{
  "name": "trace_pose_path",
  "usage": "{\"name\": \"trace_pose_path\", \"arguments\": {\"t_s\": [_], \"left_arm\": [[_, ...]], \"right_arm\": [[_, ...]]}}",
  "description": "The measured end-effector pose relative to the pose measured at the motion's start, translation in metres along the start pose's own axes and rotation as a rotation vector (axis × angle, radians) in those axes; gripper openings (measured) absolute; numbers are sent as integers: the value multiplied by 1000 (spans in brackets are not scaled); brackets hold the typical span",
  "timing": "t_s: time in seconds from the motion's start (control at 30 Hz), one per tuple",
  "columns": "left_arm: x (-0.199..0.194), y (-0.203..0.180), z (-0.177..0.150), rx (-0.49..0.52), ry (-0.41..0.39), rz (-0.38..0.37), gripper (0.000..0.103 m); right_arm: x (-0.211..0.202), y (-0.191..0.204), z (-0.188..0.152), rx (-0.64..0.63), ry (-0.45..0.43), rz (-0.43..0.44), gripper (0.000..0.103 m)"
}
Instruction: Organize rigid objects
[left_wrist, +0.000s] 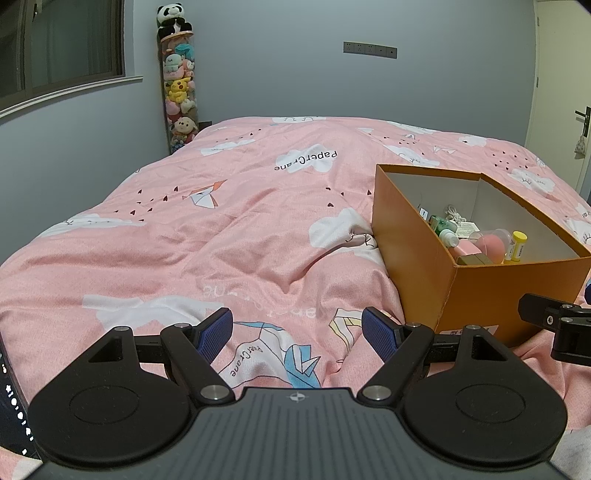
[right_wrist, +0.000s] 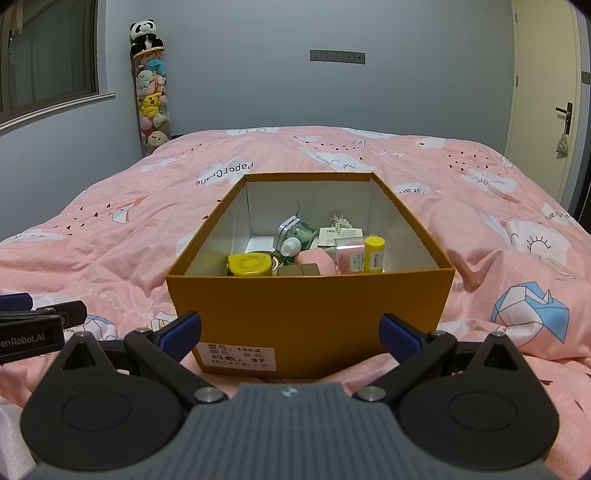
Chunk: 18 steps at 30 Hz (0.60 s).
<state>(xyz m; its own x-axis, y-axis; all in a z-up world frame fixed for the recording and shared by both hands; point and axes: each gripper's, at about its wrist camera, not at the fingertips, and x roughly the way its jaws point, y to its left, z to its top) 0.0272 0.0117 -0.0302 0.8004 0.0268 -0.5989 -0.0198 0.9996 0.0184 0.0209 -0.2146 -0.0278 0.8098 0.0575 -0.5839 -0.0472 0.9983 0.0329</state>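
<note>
An orange cardboard box (right_wrist: 310, 306) stands on the pink bedspread, straight ahead in the right wrist view and at the right in the left wrist view (left_wrist: 410, 236). It holds several small items: a yellow round case (right_wrist: 248, 265), a yellow-capped tube (right_wrist: 374, 254), a pink box (right_wrist: 352, 258), a white-capped green bottle (right_wrist: 291, 245). My right gripper (right_wrist: 291, 332) is open and empty, its fingers on either side of the box's near wall. My left gripper (left_wrist: 297, 328) is open and empty over the bedspread, left of the box.
The pink bedspread (left_wrist: 221, 229) with cloud prints covers the bed. A clear tube of plush toys (left_wrist: 179, 96) topped by a panda stands in the far left corner. A door (right_wrist: 546, 96) is at the right wall. A window (left_wrist: 62, 44) is at left.
</note>
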Motion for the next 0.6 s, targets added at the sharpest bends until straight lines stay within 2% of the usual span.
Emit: {"name": "trace_pose_path", "arguments": {"t_s": [0.6], "left_arm": [[-2, -4, -2, 2, -5, 2, 93]], "right_arm": [[0, 1, 0, 0, 1, -1, 100]]}}
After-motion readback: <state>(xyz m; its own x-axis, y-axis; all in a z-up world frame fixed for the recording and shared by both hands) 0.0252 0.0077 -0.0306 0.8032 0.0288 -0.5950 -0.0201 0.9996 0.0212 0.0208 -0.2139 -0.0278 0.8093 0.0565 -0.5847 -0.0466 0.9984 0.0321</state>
